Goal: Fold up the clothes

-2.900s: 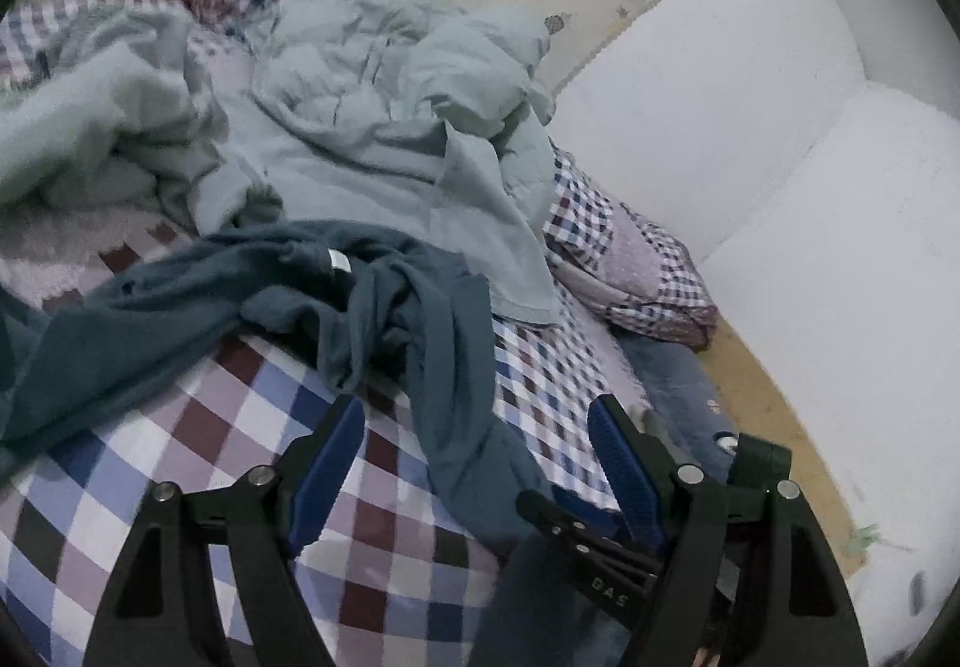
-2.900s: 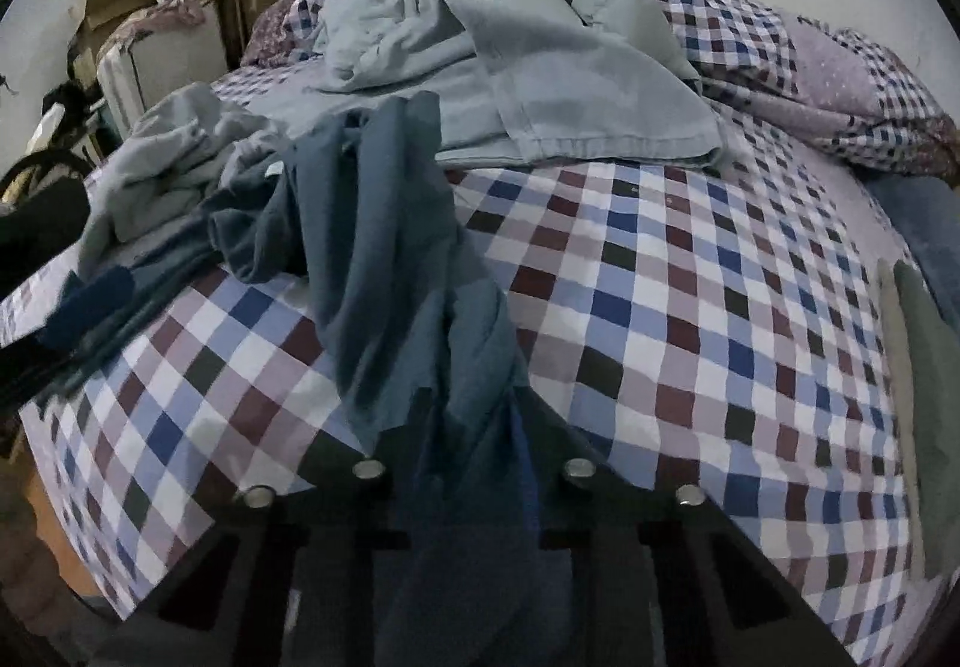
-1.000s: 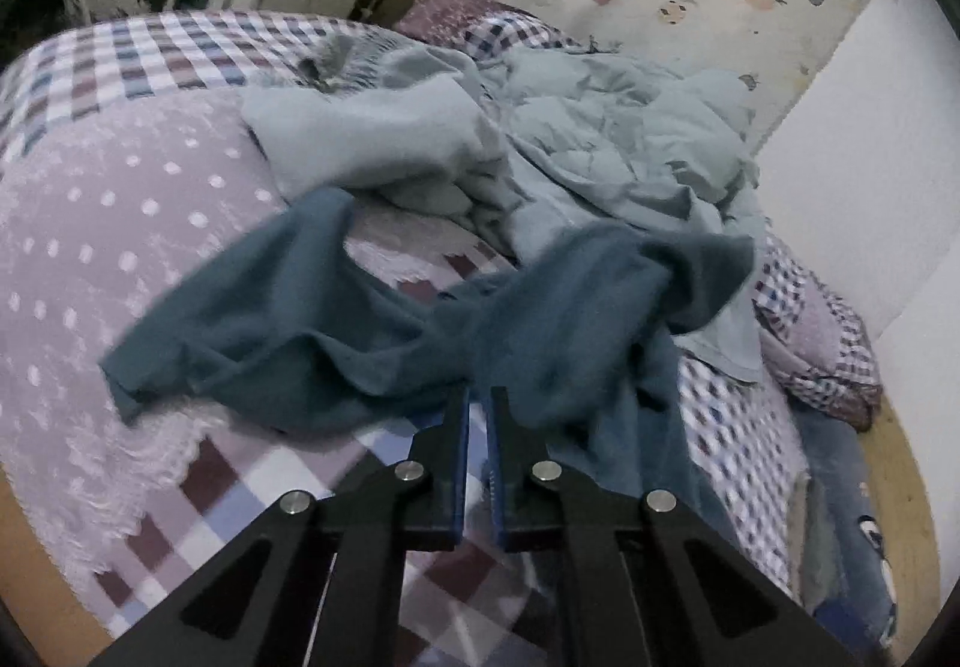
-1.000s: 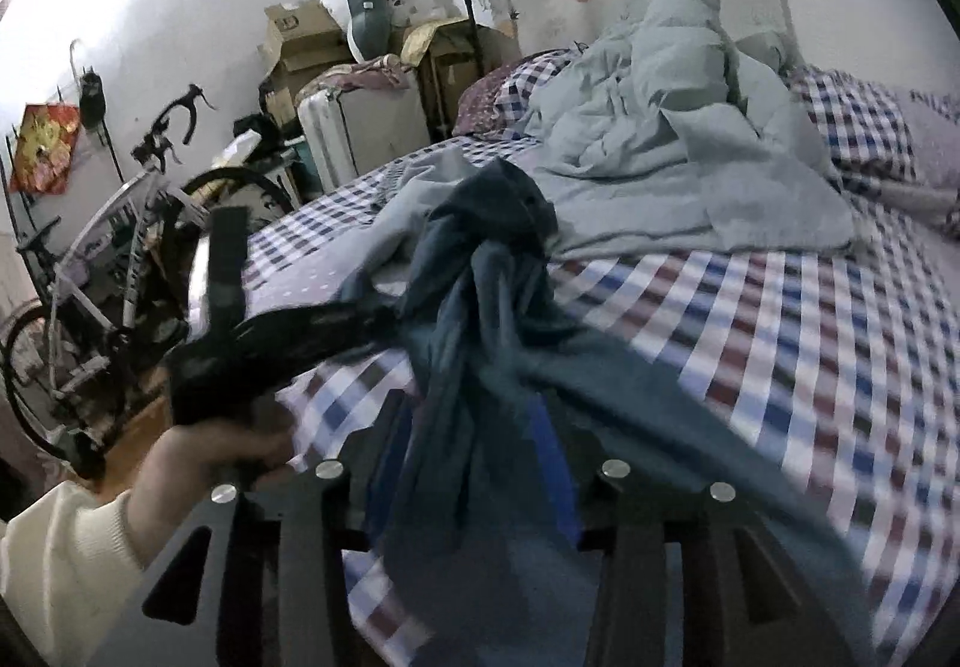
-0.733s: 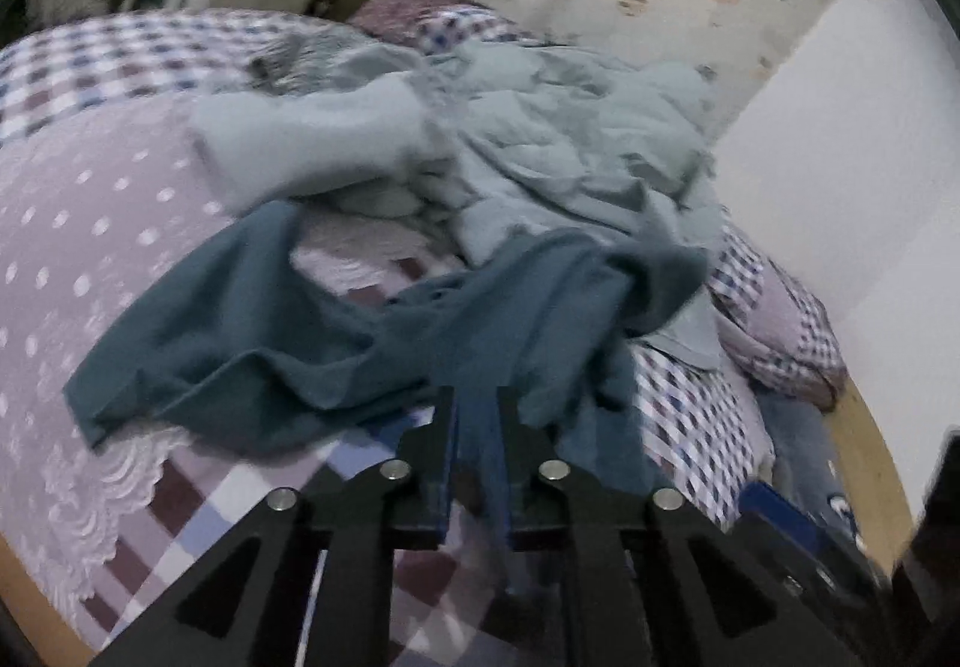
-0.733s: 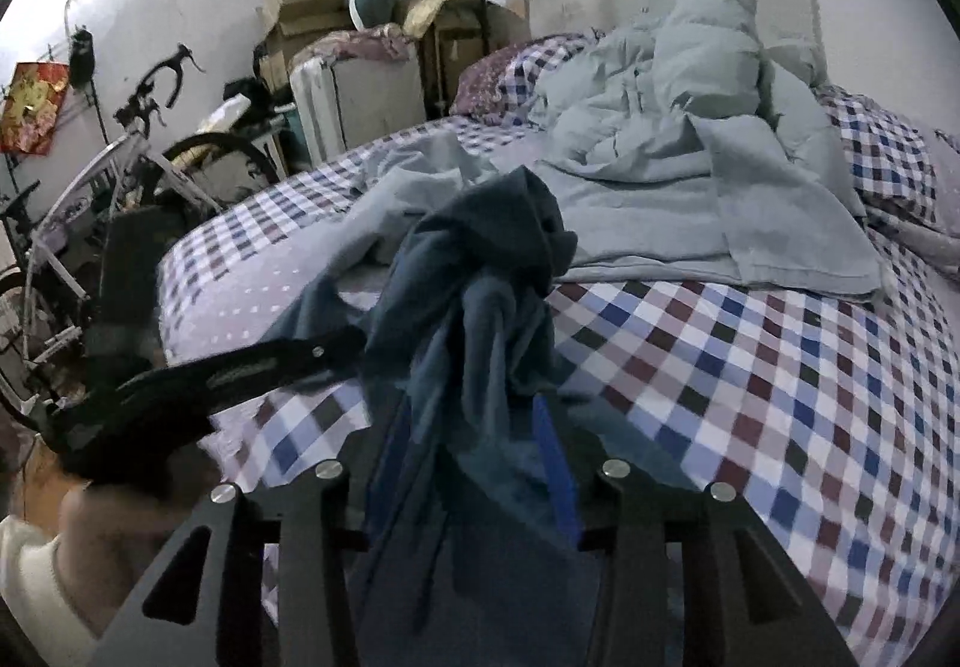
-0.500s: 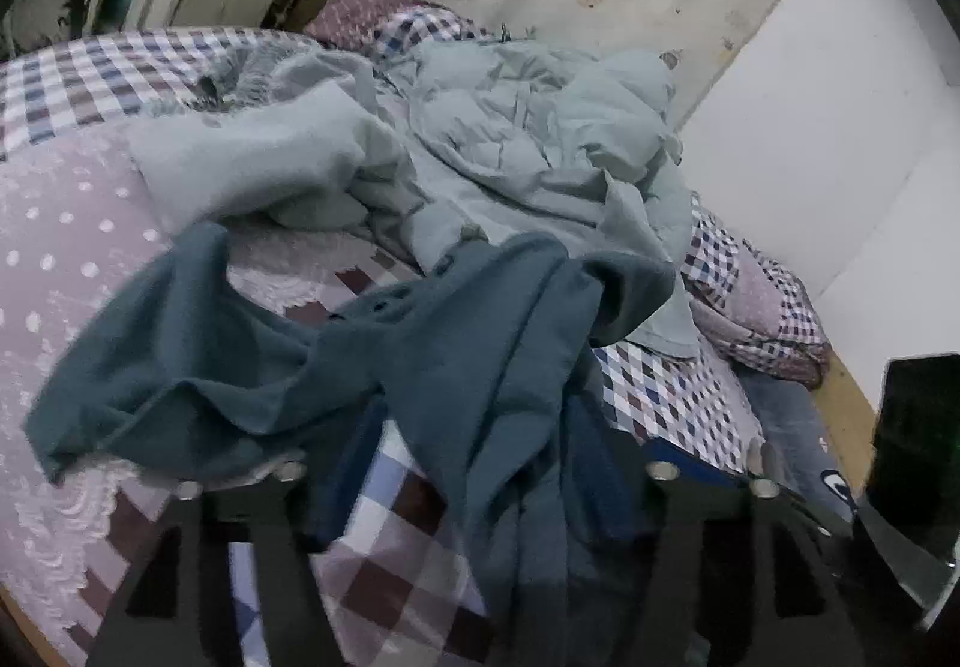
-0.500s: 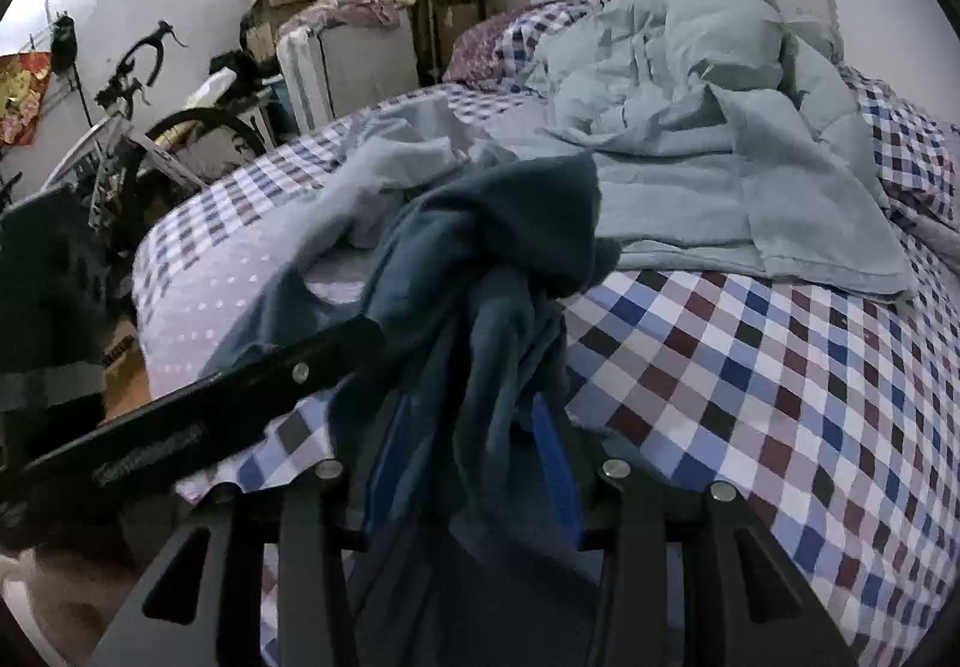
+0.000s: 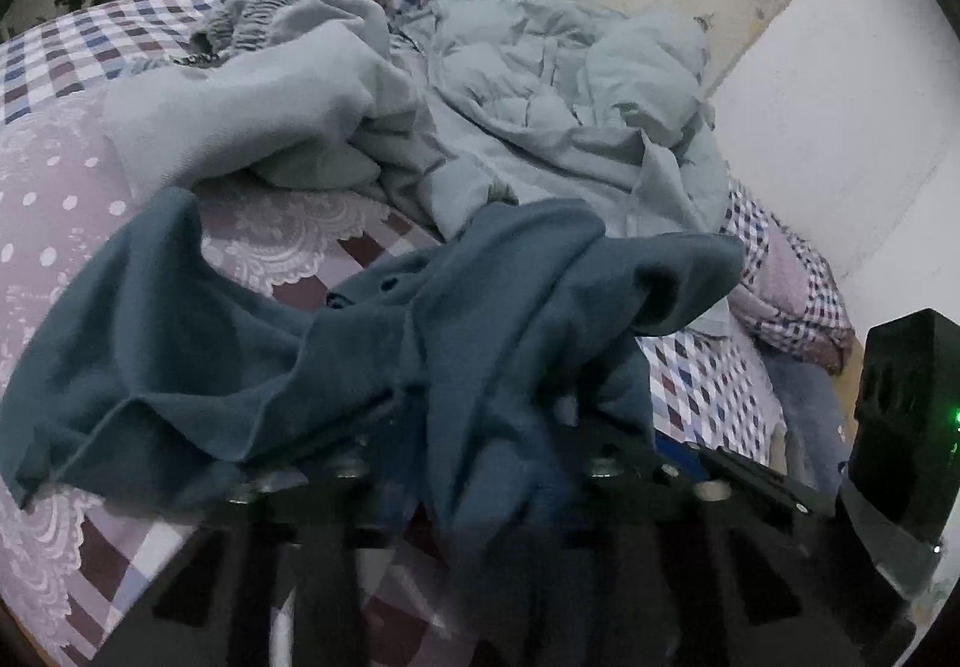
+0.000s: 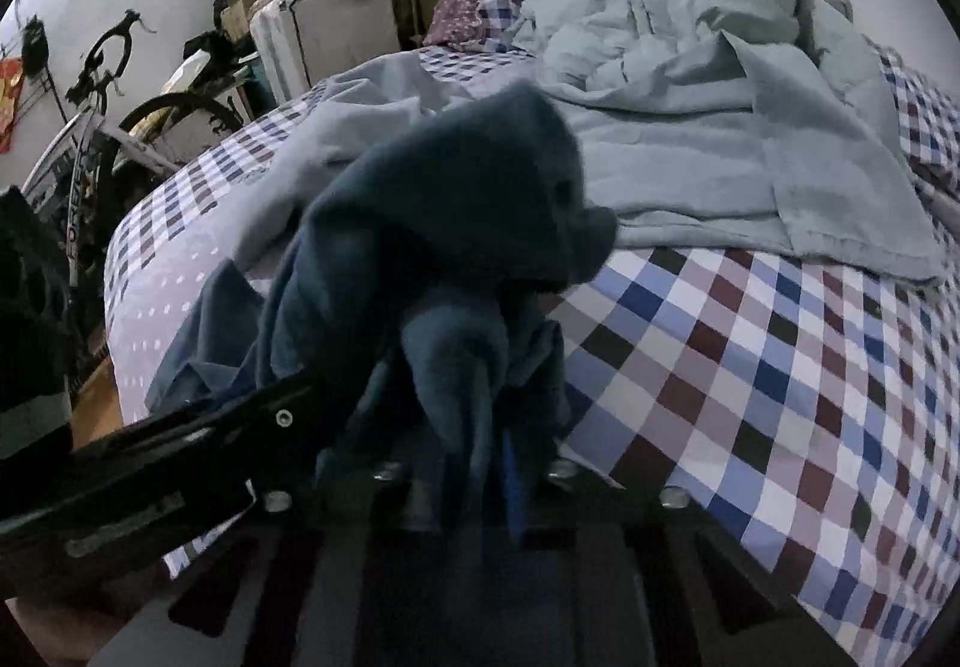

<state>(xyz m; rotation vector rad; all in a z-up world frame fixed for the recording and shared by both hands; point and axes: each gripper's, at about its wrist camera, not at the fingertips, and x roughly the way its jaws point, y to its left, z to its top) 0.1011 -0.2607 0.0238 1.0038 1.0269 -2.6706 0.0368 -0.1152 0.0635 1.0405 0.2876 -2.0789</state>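
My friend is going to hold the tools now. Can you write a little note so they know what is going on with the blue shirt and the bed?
Right tool: shut on the dark blue shirt, which bunches up over its fingers.
Left tool: the shirt drapes over it and hides the fingers, so I cannot tell whether it grips.
The rest of the shirt trails across the checked bed cover toward the left side.
Behind it lie a pale grey garment and a rumpled pale quilt.
Done: the shirt is picked up.
Left: spread it flat, then fold it. Nothing is folded yet.
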